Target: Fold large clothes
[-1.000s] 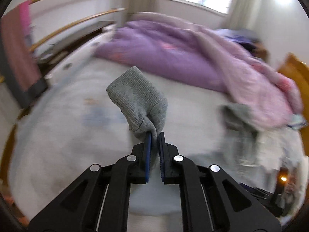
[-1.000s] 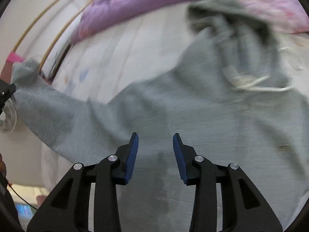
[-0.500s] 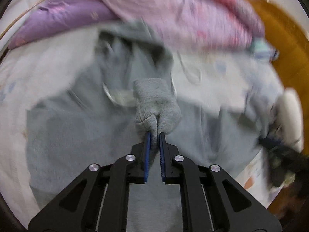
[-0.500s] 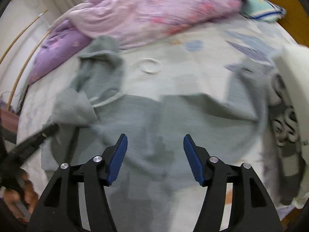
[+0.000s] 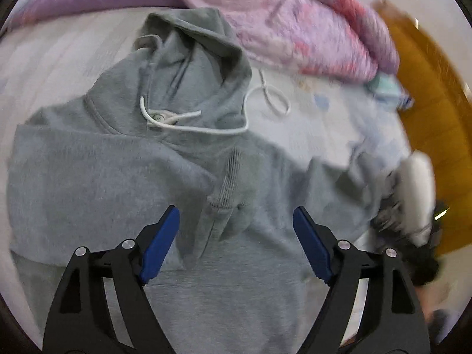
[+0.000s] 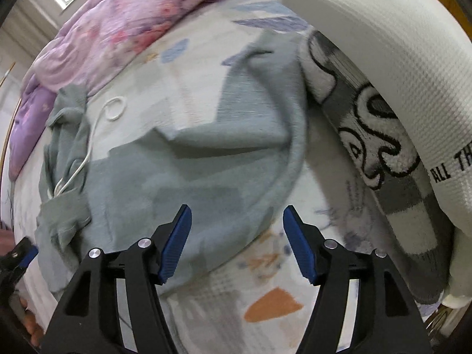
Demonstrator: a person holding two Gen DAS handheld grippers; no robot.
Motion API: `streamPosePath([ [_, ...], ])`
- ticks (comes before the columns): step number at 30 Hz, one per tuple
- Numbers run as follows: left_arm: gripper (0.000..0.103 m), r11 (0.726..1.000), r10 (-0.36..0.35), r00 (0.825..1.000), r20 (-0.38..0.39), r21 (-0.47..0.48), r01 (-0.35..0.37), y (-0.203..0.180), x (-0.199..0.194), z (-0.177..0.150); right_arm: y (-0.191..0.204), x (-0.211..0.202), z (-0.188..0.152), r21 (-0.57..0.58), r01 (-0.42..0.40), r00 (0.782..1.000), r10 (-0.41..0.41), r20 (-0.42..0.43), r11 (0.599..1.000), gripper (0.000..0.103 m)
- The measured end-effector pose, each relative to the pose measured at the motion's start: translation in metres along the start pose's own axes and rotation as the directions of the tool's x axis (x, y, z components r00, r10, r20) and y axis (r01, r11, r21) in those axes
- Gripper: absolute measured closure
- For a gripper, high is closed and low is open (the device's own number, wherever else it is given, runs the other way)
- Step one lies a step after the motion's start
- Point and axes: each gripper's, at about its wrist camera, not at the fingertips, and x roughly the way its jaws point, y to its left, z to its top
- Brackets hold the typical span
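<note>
A grey hoodie point(image 5: 97, 177) lies spread on the bed, hood point(image 5: 200, 47) at the far side with a white drawstring point(image 5: 188, 126). One sleeve is folded across the chest, its ribbed cuff point(image 5: 227, 197) just beyond my open, empty left gripper point(image 5: 236, 236). In the right wrist view the hoodie point(image 6: 183, 183) shows with its other sleeve point(image 6: 265, 94) bent upward. My right gripper point(image 6: 236, 236) is open and empty over the hoodie's right edge. The left gripper's tip point(image 6: 23, 256) shows at the far left.
A purple and pink quilt point(image 5: 265, 11) is bunched along the far side of the bed. A patterned bedsheet point(image 6: 265, 289) lies under the hoodie. White and grey-patterned folded textiles point(image 6: 383, 94) lie at the right. An orange wooden bed frame point(image 5: 427, 118) stands at the right.
My left gripper carried the sleeve cuff across onto the hoodie's chest, then opened and let it go. My right gripper swung right toward the other sleeve, staying open.
</note>
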Motion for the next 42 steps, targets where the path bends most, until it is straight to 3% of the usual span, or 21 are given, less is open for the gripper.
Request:
streamPosePath([
  [1,0.023,0.999,0.013,1.000,0.026,-0.034,-0.012,0.003,-0.003,0.004,-0.005,0.004,0.002,0.024,-0.003,1.000,0.003,-0.002,1.000,0.041],
  [2,0.023,0.995,0.080,0.996,0.039,-0.057,-0.078,0.006,-0.002,0.009,-0.008,0.008,0.005,0.039,0.002,1.000,-0.002,-0.004,0.999,0.041],
  [4,0.022,0.977,0.204,0.979,-0.026,-0.055,-0.205,0.016,0.019,0.015,-0.013,0.014,0.009,0.065,0.017,1.000,-0.017,-0.004,0.998,0.041],
  [7,0.023,0.980,0.182,0.975,-0.130,-0.053,-0.190,0.019,0.054,0.015,-0.020,0.027,0.019,0.097,0.033,0.999,-0.033,-0.004,0.995,0.041],
  [10,0.023,0.993,0.117,0.971,-0.206,0.025,-0.115,-0.008,0.080,0.007,-0.026,0.037,0.029,0.117,0.070,0.997,-0.072,0.011,0.991,0.041],
  [14,0.023,0.985,-0.111,0.950,-0.293,0.094,0.144,-0.052,0.088,-0.005,-0.026,0.041,0.043,0.116,0.045,0.997,-0.051,0.053,0.992,0.044],
  [15,0.022,0.981,-0.134,0.950,-0.282,0.096,0.167,-0.054,0.085,-0.004,-0.026,0.040,0.047,0.115,0.028,0.997,-0.036,0.069,0.993,0.048],
  [18,0.022,0.967,-0.238,0.932,-0.273,0.018,0.253,-0.041,0.074,0.001,-0.024,0.038,0.051,0.110,-0.033,0.996,0.023,0.091,0.993,0.075],
  [19,0.022,0.972,-0.229,0.942,-0.246,-0.004,0.235,-0.031,0.067,0.004,-0.023,0.032,0.051,0.107,-0.038,0.994,0.026,0.109,0.993,0.090],
  [20,0.022,0.979,-0.199,0.954,-0.224,-0.014,0.201,-0.021,0.061,0.007,-0.022,0.027,0.051,0.108,-0.041,0.992,0.027,0.123,0.993,0.093],
  [24,0.022,0.999,-0.014,0.985,-0.174,-0.042,0.007,0.024,0.046,0.014,0.009,-0.006,0.048,0.007,-0.045,0.977,0.043,0.207,0.999,0.095],
  [27,0.022,0.989,0.107,0.986,-0.128,-0.093,-0.119,0.058,0.032,0.020,0.078,-0.038,0.035,-0.225,-0.107,0.958,0.161,0.239,0.968,0.095],
  [29,0.022,0.972,0.168,0.982,-0.089,-0.153,-0.180,0.080,0.017,0.023,0.133,-0.053,0.013,-0.381,-0.206,0.939,0.292,0.183,0.901,0.096],
  [31,0.022,0.955,0.193,0.980,-0.043,-0.223,-0.198,0.102,-0.004,0.029,0.190,-0.058,-0.020,-0.519,-0.307,0.916,0.395,0.065,0.798,0.096],
  [33,0.022,0.939,0.234,0.972,-0.004,-0.257,-0.228,0.116,-0.023,0.030,0.238,-0.052,-0.057,-0.589,-0.401,0.892,0.446,-0.076,0.702,0.095],
  [34,0.022,0.929,0.260,0.966,0.009,-0.273,-0.248,0.124,-0.033,0.030,0.262,-0.039,-0.080,-0.588,-0.470,0.872,0.451,-0.192,0.658,0.094],
  [35,0.022,0.921,0.280,0.960,0.012,-0.284,-0.265,0.132,-0.041,0.029,0.280,-0.026,-0.100,-0.591,-0.489,0.868,0.426,-0.256,0.641,0.092],
  [36,0.022,0.919,0.287,0.958,0.013,-0.287,-0.272,0.138,-0.048,0.029,0.289,-0.017,-0.112,-0.601,-0.479,0.875,0.401,-0.271,0.639,0.089],
  [38,0.022,0.916,0.307,0.952,-0.003,-0.271,-0.296,0.146,-0.053,0.028,0.298,0.010,-0.129,-0.574,-0.455,0.890,0.328,-0.317,0.681,0.068],
  [40,0.022,0.922,0.313,0.950,-0.019,-0.235,-0.308,0.146,-0.059,0.023,0.287,0.024,-0.129,-0.477,-0.466,0.881,0.338,-0.332,0.745,0.064],
  [42,0.022,0.932,0.317,0.948,-0.023,-0.180,-0.315,0.139,-0.060,0.018,0.275,0.019,-0.126,-0.422,-0.453,0.888,0.354,-0.294,0.785,0.049],
])
